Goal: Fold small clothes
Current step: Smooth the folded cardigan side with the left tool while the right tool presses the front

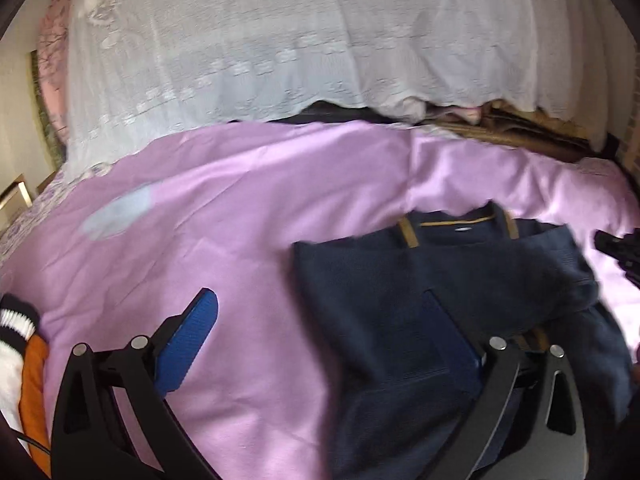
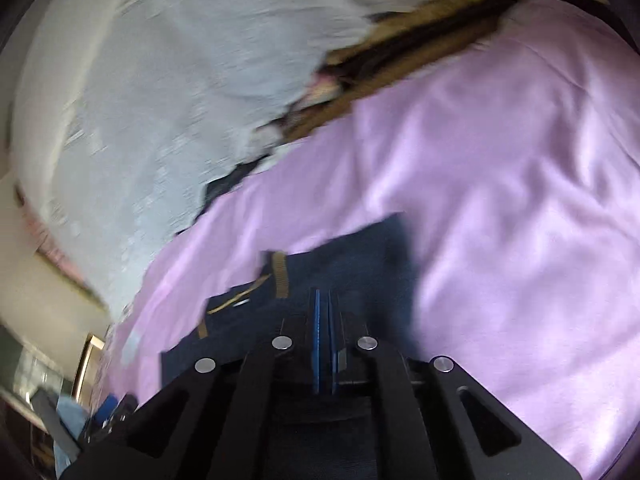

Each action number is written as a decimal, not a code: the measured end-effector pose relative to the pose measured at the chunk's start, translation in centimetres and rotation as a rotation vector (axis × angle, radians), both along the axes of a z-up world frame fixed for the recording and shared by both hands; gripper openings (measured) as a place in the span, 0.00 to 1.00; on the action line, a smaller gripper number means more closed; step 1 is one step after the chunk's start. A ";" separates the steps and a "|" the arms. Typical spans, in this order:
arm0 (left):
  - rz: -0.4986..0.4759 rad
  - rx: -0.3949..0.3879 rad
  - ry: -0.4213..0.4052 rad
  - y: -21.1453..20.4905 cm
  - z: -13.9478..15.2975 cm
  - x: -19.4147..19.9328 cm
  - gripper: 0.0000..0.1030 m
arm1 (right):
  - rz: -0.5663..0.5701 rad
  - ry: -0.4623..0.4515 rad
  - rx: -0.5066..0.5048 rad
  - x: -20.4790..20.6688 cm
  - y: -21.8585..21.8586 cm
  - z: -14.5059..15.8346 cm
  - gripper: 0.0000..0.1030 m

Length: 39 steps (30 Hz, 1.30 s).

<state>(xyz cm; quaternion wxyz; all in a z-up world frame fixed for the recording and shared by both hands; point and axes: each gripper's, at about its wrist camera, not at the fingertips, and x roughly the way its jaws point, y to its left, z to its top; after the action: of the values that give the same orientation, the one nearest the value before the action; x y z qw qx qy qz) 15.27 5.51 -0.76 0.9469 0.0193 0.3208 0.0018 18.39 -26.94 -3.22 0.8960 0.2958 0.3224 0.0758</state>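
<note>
Two claws over a knit navy garment (image 1: 380,280): left claw (image 1: 320,344) spread wide, right claw (image 2: 325,320) pinched closed.

Pink sheet (image 1: 248,208) covers bed; white lace cover (image 1: 280,48) behind; orange-white cloth (image 1: 24,364) at left edge.

A bed is covered by a lilac sheet (image 1: 248,184), backed by a white lace curtain (image 1: 280,40) lit from behind, and flanked by a cream wall (image 1: 16,92).
</note>
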 end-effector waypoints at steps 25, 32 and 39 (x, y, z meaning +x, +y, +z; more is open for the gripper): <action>-0.097 -0.083 0.259 -2.7 -6.4 2.2 0.96 | 0.211 0.094 -0.354 1.4 6.6 -2.8 0.39; -0.079 -0.107 0.219 -2.2 -5.9 -0.4 0.96 | 0.173 0.045 -0.458 -0.7 7.5 -2.1 0.43; -0.168 -0.049 0.199 -4.3 -5.7 -6.6 0.96 | 0.160 0.066 -0.459 -5.0 7.0 -1.5 0.51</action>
<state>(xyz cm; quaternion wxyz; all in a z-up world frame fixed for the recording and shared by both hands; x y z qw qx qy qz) 8.66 1.25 -6.42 0.9075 0.0230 0.4103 -0.0872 13.37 -19.92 -4.69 0.9198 0.0600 0.3827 0.0616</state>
